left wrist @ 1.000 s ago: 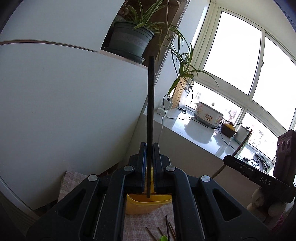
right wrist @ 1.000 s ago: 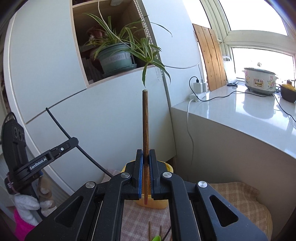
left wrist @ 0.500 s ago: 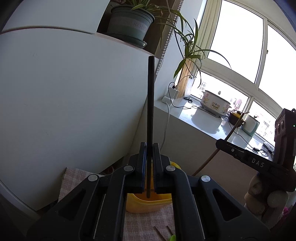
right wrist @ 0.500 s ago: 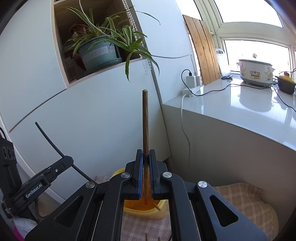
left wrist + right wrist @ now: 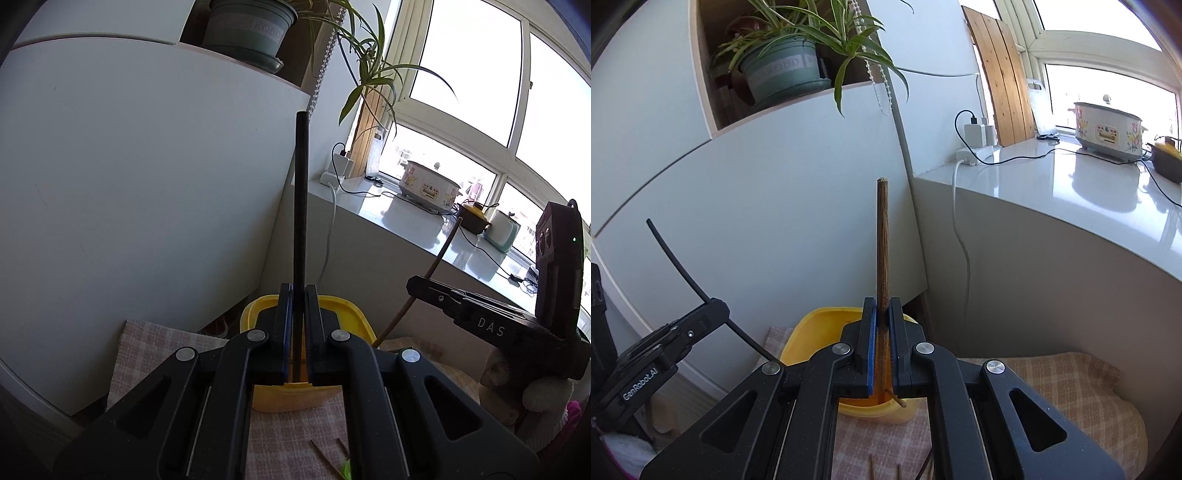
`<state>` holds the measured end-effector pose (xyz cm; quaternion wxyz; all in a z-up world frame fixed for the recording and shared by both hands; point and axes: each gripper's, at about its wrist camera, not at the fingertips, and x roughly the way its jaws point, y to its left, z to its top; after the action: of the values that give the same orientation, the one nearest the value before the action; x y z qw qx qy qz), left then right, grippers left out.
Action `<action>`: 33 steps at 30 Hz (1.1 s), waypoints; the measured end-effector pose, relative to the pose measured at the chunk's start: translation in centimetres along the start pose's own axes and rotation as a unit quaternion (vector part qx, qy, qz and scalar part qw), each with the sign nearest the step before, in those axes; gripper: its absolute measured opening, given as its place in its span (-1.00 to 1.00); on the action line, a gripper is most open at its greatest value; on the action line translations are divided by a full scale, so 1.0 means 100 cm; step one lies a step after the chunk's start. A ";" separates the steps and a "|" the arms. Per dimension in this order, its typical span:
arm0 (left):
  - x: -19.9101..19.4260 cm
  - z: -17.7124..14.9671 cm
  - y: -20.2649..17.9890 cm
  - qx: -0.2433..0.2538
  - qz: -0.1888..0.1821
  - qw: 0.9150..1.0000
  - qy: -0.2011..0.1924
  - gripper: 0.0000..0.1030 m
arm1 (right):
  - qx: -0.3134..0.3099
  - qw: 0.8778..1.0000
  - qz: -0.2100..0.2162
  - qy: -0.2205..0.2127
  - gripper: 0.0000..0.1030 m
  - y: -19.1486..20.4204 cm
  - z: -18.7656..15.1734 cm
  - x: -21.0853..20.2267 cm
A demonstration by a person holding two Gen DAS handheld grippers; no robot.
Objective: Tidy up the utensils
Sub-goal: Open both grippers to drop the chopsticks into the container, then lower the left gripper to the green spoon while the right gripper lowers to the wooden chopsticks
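My left gripper (image 5: 298, 295) is shut on a black chopstick (image 5: 300, 206) that stands upright, its lower end down inside the yellow container (image 5: 343, 314) on the checked cloth. My right gripper (image 5: 882, 306) is shut on a brown wooden chopstick (image 5: 882, 240), also upright, over the same yellow container (image 5: 812, 328). A thin stick tip (image 5: 899, 402) shows inside the container near the rim. Each view shows the other gripper: the right gripper (image 5: 424, 290) with its brown chopstick (image 5: 439, 254), and the left gripper (image 5: 716, 310) with its black chopstick (image 5: 676, 258).
Loose chopsticks (image 5: 325, 458) and a green item (image 5: 345, 470) lie on the checked cloth (image 5: 147, 347) in front of the container. A white cabinet (image 5: 129, 184) stands behind it, a white counter (image 5: 1089, 192) with a cooker (image 5: 1108, 129) to the right, a potted plant (image 5: 783, 74) above.
Both grippers have sunk toward the yellow container with their chopsticks still held upright. The container now shows larger, and both chopsticks' lower ends are down at it.
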<state>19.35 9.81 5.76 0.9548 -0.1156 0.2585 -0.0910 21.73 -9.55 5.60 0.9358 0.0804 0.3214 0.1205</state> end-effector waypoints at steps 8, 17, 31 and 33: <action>0.013 -0.011 -0.006 0.007 0.002 1.000 0.021 -0.94 | -0.022 1.000 -0.011 0.019 -0.91 0.007 -0.012 0.011; 0.014 -0.013 -0.008 0.008 0.002 1.000 0.025 -0.94 | -0.034 0.999 -0.017 0.019 -0.91 0.009 -0.017 0.010; -0.015 -0.011 -0.010 0.005 -0.002 1.000 0.003 -0.93 | -0.033 0.999 -0.015 -0.008 -0.46 0.008 -0.017 -0.017; -0.021 -0.010 -0.011 0.005 -0.002 1.000 -0.001 -0.93 | -0.032 0.999 -0.015 -0.013 -0.43 0.006 -0.017 -0.024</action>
<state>16.94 9.10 6.15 0.9555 -0.1110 0.2567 -0.0941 18.74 -9.49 5.78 0.9437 0.0475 0.3064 0.1153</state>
